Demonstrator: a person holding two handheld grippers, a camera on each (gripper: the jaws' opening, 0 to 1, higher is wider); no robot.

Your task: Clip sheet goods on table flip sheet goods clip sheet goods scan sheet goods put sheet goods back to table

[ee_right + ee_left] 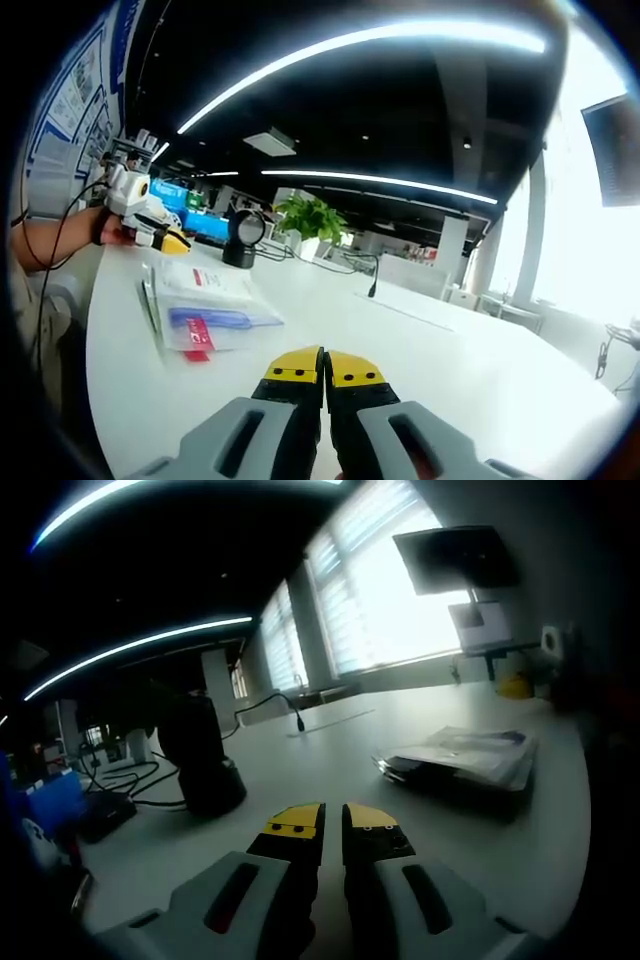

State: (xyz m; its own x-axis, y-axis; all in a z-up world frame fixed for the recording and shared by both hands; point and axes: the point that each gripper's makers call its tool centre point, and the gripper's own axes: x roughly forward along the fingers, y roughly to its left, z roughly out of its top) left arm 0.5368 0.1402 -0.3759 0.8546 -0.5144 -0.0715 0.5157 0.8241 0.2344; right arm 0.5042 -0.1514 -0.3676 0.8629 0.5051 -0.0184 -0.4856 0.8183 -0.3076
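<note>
- Jaws first, in the left gripper view: the left gripper [333, 818] has its yellow-tipped jaws drawn almost together, only a thin gap between them and nothing in it, hovering low over the white table [330, 755].
- Just past those tips, to their left, a dark scanner on a round base [200, 760] stands upright on the table, with black cables [135, 778] trailing off behind it.
- Off to the right of the tips and well apart from them, the sheet goods [465, 755] lie flat on the table as a small stack of clear packets.
- Farther back a thin black microphone stalk [298, 720] rises from the table, and beyond it bright windows with blinds [370, 590] and a dark monitor [455, 558] on a stand.
- In the right gripper view, the right gripper [324, 373] also has its jaws pressed shut with nothing between them, above bare table [480, 370].
- Ahead and to the left, the sheet goods [205, 305] lie flat, clear packets with blue and red print, touched by neither gripper.
- Beyond the packets the left gripper [170, 240] comes in from the left in a person's hand [115, 225], near the far end of the stack but apart from it.
- Behind that, the black scanner [243, 238] stands beside a green potted plant [312, 220].
</note>
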